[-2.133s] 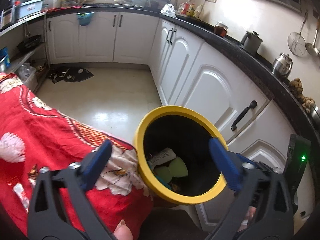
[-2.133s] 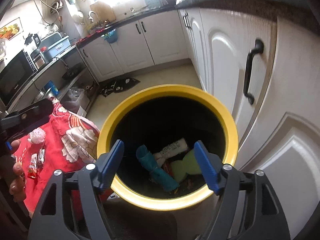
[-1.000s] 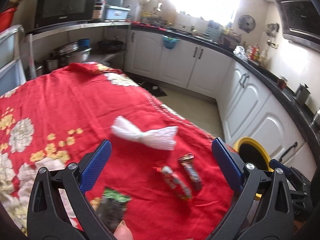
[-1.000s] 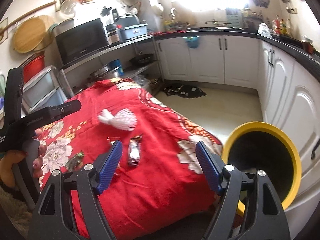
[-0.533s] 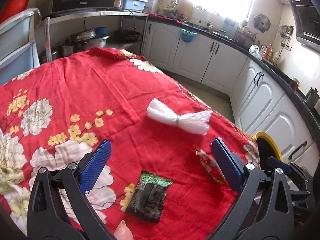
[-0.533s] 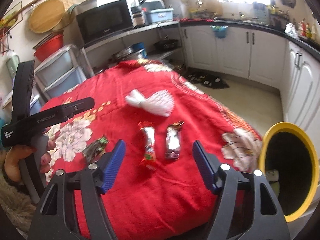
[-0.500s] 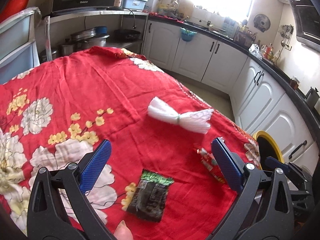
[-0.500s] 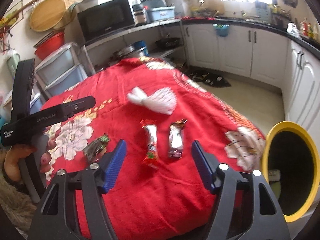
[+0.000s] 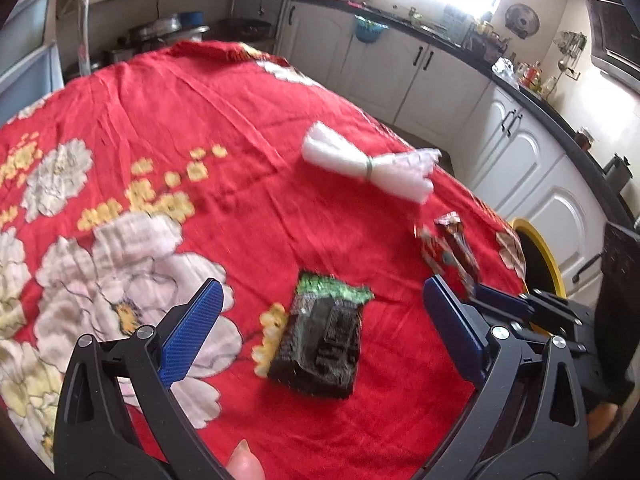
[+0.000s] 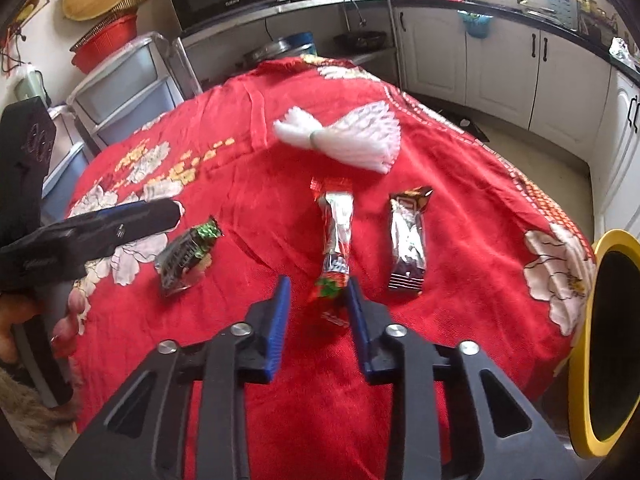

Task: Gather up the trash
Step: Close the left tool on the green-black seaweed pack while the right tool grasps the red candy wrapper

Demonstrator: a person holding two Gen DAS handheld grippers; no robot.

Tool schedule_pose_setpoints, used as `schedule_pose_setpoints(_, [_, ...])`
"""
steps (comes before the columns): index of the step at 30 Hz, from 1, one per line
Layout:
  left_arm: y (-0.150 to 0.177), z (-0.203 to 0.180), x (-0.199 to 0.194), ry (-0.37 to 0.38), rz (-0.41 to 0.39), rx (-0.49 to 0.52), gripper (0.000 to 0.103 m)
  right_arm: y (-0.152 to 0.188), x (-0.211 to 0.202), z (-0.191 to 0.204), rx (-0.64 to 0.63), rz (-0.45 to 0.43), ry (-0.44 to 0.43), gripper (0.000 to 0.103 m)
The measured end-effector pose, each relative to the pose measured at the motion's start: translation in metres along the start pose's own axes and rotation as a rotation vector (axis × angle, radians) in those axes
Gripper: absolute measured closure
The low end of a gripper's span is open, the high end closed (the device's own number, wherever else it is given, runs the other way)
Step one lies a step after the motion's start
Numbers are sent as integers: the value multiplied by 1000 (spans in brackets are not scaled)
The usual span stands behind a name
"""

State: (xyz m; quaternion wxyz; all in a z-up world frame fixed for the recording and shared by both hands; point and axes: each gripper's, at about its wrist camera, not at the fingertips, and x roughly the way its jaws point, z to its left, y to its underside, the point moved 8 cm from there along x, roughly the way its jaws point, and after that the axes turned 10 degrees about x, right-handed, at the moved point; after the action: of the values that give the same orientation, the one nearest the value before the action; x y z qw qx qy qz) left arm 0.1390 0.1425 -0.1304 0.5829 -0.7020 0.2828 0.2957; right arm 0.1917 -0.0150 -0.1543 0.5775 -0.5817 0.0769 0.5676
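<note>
On the red flowered tablecloth [image 10: 248, 152], near its front edge, lies the red-and-silver wrapper [image 10: 335, 240] we are after, its near end between the blue pads of our right gripper [image 10: 316, 300]. Those jaws have just been closing from wide to a narrow gap — whether the pads already press the foil we cannot tell. Just beside it sits a brown-and-silver wrapper [image 10: 408, 240], further left a dark green-topped packet [image 9: 324, 336], beyond them a tied white plastic bundle [image 10: 348, 136]. A second ago we had both grippers higher; now our left gripper [image 9: 320, 320] hangs wide open over the packet. The yellow bin [image 10: 600, 344] waits off the table's right edge — two pickups look imminent.
</note>
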Motion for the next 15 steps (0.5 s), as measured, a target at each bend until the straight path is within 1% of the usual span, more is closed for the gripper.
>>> schedule_pose_setpoints(2, [6,-3,6,20,22,1,12,1,5,-1,6,7,5,82])
schedule_pose_setpoints(4, [12,-5,11,26,42,7,13,2,6,-1,10,4,4,87])
schedule_pose_setpoints(5, [14,-6,15,26,53,10,15,2,5,-2,9,3,1,91])
schedule_pose_setpoints(9, [25,-9,25,29,92,31,23,2,1,-1,14,0,-18,98])
schedule_pose_setpoints(13, [28,-9,28,-15,104,67,34,1,-4,-5,27,-12,-15,99])
schedule_pose_setpoints(14, [28,-8,27,-28,106,76,44,0,-4,-5,27,-15,-13,99])
schedule_pose_setpoints(15, [28,-7,27,-44,107,85,50,0,-5,-6,26,-18,-11,99])
